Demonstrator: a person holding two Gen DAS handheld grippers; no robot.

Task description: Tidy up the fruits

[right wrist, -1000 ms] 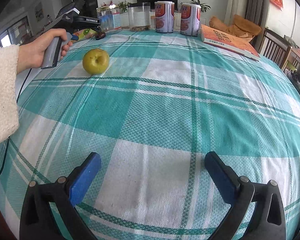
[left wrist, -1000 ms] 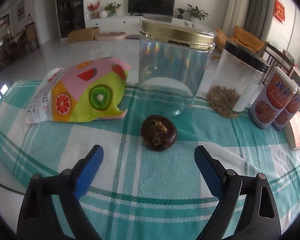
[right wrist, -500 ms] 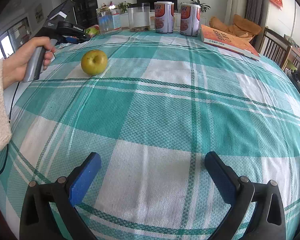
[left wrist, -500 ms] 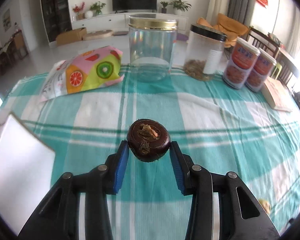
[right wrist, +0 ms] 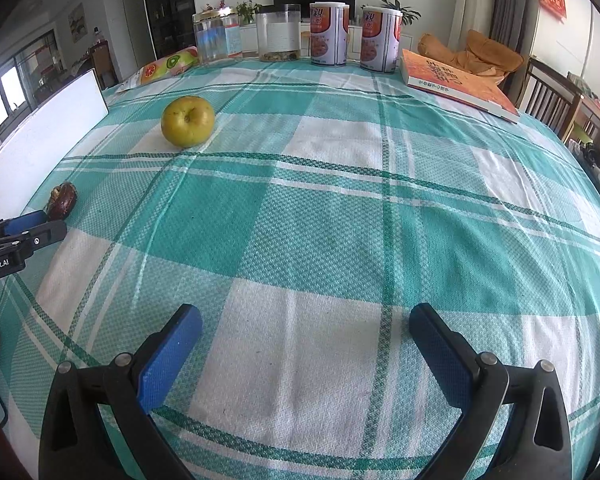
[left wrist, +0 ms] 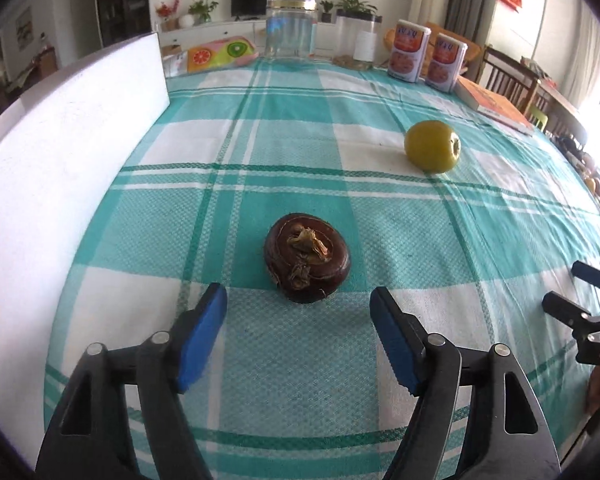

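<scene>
- The left gripper (left wrist: 298, 334) is seen with jaws opening; nothing is pressed between the blue pads (left wrist: 202, 338).
- The brown fruit (left wrist: 306, 262) is set on the checked cloth (left wrist: 380, 216), just ahead of the pad tips and untouched by them.
- The white tray (left wrist: 60, 184) is found to its left, near it.
- The apple (left wrist: 432, 151) is placed farther back and to the right, well apart from the brown fruit.
- The right gripper (right wrist: 306, 354) is held wide open over bare cloth, empty.
- Jars (right wrist: 216, 36) and cans (right wrist: 328, 34) are lined along the far edge.
</scene>
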